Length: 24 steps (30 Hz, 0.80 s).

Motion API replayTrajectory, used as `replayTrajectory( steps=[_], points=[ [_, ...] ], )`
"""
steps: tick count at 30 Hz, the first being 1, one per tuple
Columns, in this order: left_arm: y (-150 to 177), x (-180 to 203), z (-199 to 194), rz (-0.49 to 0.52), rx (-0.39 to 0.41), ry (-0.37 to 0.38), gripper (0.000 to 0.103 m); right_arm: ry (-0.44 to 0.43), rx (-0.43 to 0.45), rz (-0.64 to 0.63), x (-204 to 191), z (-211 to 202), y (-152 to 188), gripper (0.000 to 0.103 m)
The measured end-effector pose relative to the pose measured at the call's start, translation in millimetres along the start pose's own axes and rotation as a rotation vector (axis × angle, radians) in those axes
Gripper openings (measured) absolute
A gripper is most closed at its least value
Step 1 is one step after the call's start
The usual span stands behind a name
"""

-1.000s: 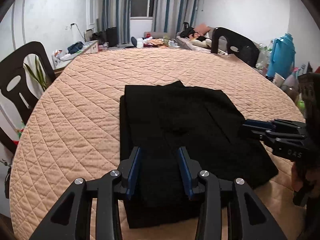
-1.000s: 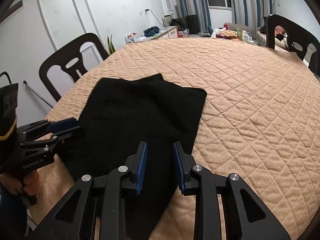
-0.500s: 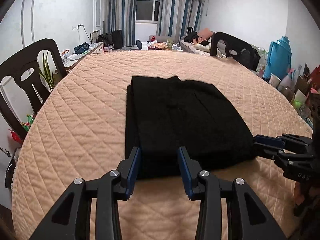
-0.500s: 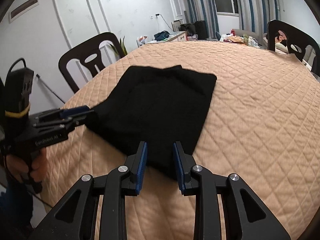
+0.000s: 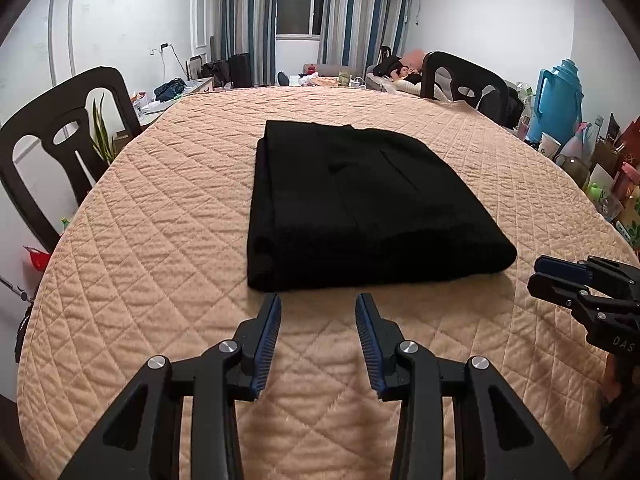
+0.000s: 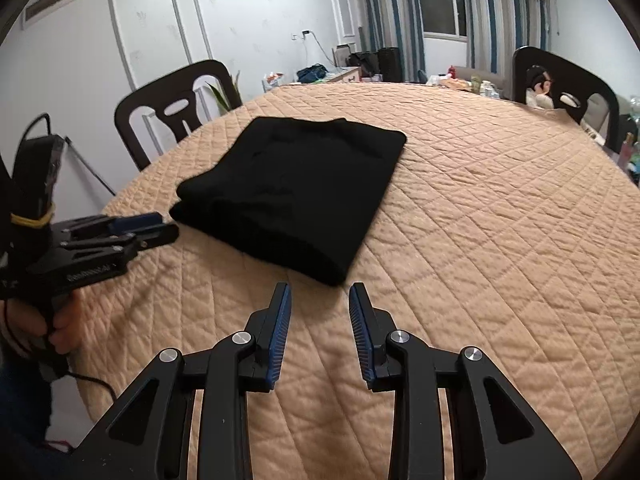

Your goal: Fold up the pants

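The black pants lie folded in a thick rectangle on the round table's peach quilted cover; they also show in the right wrist view. My left gripper is open and empty, just short of the pants' near edge. My right gripper is open and empty, just short of the pants' near right corner. Each gripper shows in the other's view: the right one off the pants' right side, the left one off their left side.
Black chairs stand around the table: one at the left, one at the far right. A blue thermos and clutter sit off the table's right side. Curtains and a window are at the back.
Both grippers have drawn back toward me from over the pants. The pants' near part has been folded over, so the pile is now shorter and thicker. Both stay open.
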<state>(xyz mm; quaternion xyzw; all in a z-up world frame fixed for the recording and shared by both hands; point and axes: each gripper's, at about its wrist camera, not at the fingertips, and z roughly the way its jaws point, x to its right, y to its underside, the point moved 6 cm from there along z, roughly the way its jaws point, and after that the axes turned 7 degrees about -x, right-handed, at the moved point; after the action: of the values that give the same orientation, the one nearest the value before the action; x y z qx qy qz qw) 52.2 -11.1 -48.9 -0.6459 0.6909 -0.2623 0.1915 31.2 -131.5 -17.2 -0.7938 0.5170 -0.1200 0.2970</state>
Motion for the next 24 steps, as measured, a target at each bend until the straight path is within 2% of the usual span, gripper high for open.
replayTrajectory(
  steps=[6,12,14,16,19,24],
  points=[
    [9,-4,1,0.009,-0.007,-0.028,0.05,0.022,-0.01,-0.036,-8,-1,6,0.031],
    [11,-6,9,0.006,-0.031,-0.037,0.052,0.071,-0.097,0.004,2,18,10,0.033],
    [11,-4,10,0.021,-0.031,-0.049,0.054,0.065,-0.098,-0.009,0,18,11,0.04],
    [11,-4,10,0.025,-0.029,-0.063,0.058,0.084,-0.102,-0.031,-5,19,12,0.043],
    [10,-6,11,0.01,-0.031,-0.062,0.062,0.121,-0.105,-0.057,-9,20,13,0.044],
    [11,-4,13,0.027,-0.034,-0.072,0.066,0.123,-0.103,-0.054,-7,18,13,0.044]
  ],
)
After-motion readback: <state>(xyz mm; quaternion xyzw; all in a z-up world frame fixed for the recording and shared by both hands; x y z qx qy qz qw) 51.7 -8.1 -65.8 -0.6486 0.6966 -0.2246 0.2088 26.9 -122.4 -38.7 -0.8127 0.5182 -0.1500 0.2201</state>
